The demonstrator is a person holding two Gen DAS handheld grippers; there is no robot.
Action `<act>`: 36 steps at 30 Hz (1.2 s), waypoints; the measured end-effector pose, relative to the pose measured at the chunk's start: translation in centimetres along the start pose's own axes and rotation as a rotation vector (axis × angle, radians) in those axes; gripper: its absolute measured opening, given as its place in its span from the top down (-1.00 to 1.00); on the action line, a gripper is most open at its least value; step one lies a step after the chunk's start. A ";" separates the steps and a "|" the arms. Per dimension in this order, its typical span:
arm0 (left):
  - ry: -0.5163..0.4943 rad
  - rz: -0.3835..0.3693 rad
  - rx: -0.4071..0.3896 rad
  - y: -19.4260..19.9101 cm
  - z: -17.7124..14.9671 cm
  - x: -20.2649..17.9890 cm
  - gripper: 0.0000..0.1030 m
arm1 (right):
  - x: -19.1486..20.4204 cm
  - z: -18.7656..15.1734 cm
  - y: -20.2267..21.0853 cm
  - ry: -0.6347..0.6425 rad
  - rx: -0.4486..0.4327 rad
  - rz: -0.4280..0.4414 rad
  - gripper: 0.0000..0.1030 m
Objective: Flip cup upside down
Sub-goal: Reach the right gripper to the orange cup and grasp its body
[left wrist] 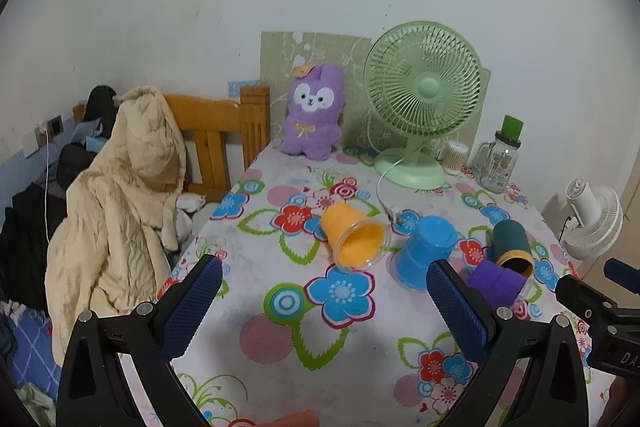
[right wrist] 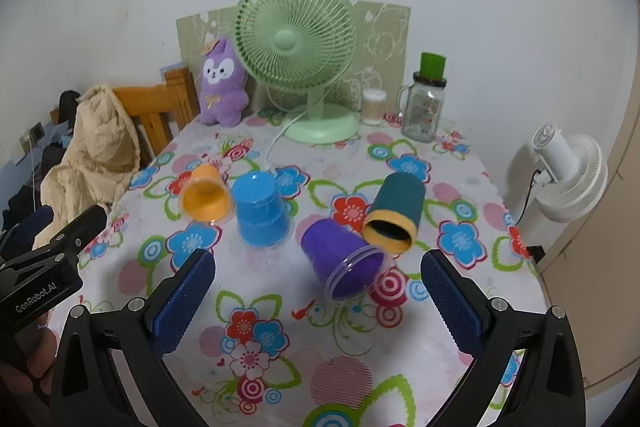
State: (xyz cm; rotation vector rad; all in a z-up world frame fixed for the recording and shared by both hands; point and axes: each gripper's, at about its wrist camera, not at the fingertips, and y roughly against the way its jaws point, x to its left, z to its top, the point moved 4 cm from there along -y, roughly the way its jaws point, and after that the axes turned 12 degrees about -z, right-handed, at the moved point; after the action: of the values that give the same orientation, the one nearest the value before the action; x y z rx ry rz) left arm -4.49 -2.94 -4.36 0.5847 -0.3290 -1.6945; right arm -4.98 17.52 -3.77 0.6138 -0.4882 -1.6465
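Both tongs are up off the table with nothing in them. From the left wrist view, the left gripper (left wrist: pixel 324 295) has its blue-padded fingers (left wrist: pixel 192 303) spread wide apart over the flowered tablecloth (left wrist: pixel 280 347), and ahead of it an orange cup (left wrist: pixel 352 237) lies on its side, mouth turned toward the camera. Just beside that stands a blue cup (left wrist: pixel 424 251), already mouth-down; farther right a purple cup (left wrist: pixel 496 283) and a dark teal cup (left wrist: pixel 512 241) lie tipped over, partly hidden behind the right-hand finger. Through the right wrist view, the right gripper (right wrist: pixel 318 291) is just as wide open, and the purple cup (right wrist: pixel 344 263) sits between its fingers, on its side with the clear-rimmed mouth facing forward and down; the teal cup (right wrist: pixel 396 217) lies just behind, touching or nearly so, I can't tell which. A green fan (right wrist: pixel 296 39) and a glass jar (right wrist: pixel 424 107) stand well back. These look like thin, light plastic cups with smooth walls, so I'd guess they'd roll or skid at a nudge and flex if pinched hard. Taking the purple one across its mid-body, away from the rim, looks safest before turning it mouth-down.
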 end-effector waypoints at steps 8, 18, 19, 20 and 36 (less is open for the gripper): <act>0.037 0.015 0.053 -2.0 -1.1 2.3 -1.00 | 3.0 1.1 -3.8 0.046 0.083 0.137 -1.00; 0.044 0.055 0.130 -6.9 0.3 6.0 -1.00 | 11.0 8.0 -9.9 0.218 0.159 0.278 -1.00; 0.060 0.053 0.146 -7.5 0.3 6.5 -1.00 | 12.3 8.3 -10.7 0.242 0.190 0.303 -1.00; 0.071 0.046 0.159 -7.9 0.4 7.0 -1.00 | 13.1 8.4 -11.3 0.261 0.208 0.316 -1.00; 0.094 0.041 0.283 -13.1 -0.3 9.5 -1.00 | 21.4 8.0 -20.9 0.515 0.477 0.303 -0.75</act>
State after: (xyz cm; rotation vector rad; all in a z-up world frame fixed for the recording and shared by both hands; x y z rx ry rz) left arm -16.30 -9.36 -13.34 0.8565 -0.5144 -1.5861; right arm -28.32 -0.43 -13.31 1.2137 -0.5600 -1.0290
